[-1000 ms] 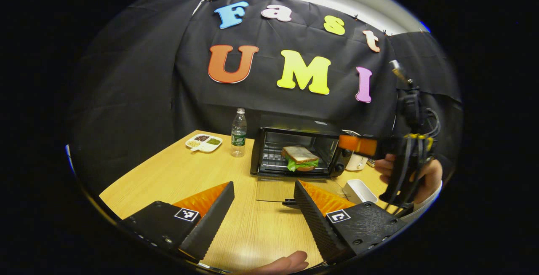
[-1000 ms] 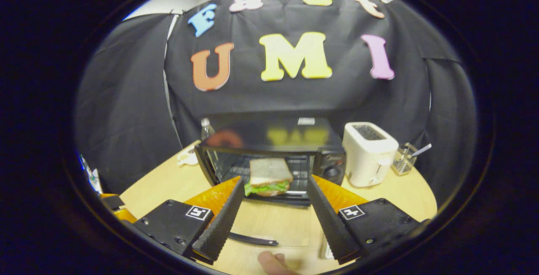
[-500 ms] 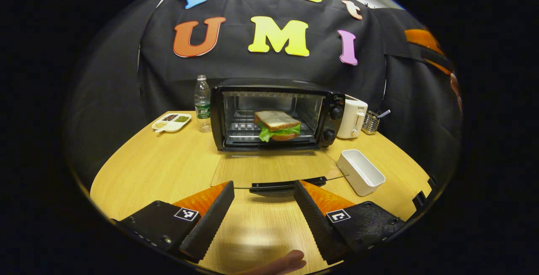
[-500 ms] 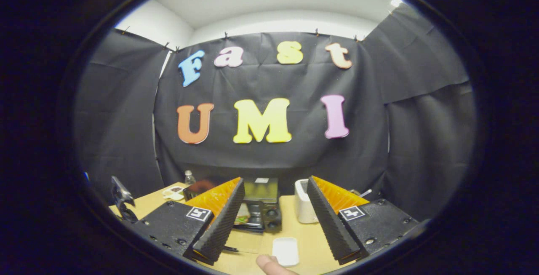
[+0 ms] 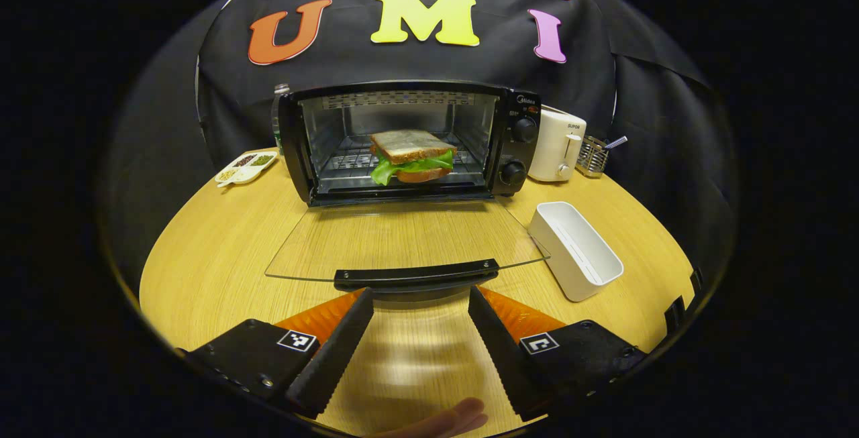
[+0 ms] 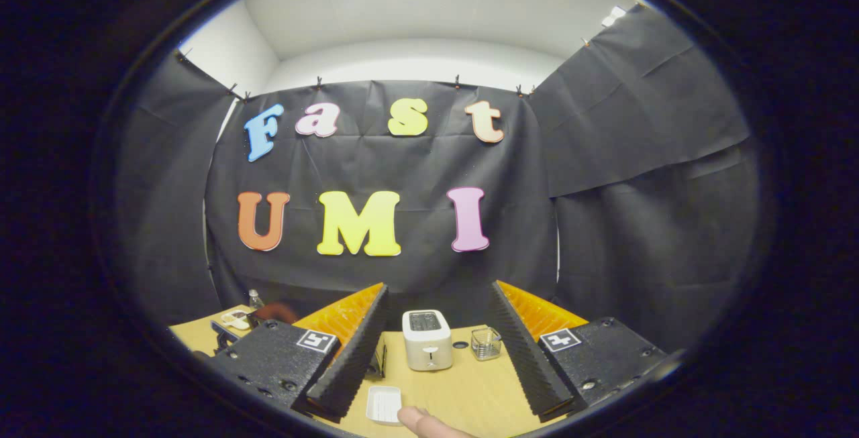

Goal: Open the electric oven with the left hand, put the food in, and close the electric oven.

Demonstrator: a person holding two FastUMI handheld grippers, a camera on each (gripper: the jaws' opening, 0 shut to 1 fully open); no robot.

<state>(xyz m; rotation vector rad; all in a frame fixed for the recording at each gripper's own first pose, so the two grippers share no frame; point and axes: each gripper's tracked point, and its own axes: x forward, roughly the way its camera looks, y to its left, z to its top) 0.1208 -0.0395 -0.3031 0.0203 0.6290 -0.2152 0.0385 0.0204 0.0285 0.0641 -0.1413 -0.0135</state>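
Observation:
The black electric oven stands open at the back of the wooden table. A sandwich with lettuce rests on the rack inside. The glass door lies flat toward me, its black handle at the near edge. My left gripper is open, its fingertips just short of the handle, one on each side of its middle. My right gripper is open and empty, held high and well back from the table. In the right gripper view the oven is mostly hidden behind a finger.
A white rectangular tray lies right of the door. A white toaster and a small utensil holder stand right of the oven. A divided snack plate and a bottle are at its left. A person's fingertip shows at the bottom.
My left gripper has moved forward and lower, up to the door handle. My right gripper has drawn back and risen away from the oven. The sandwich stays on the rack.

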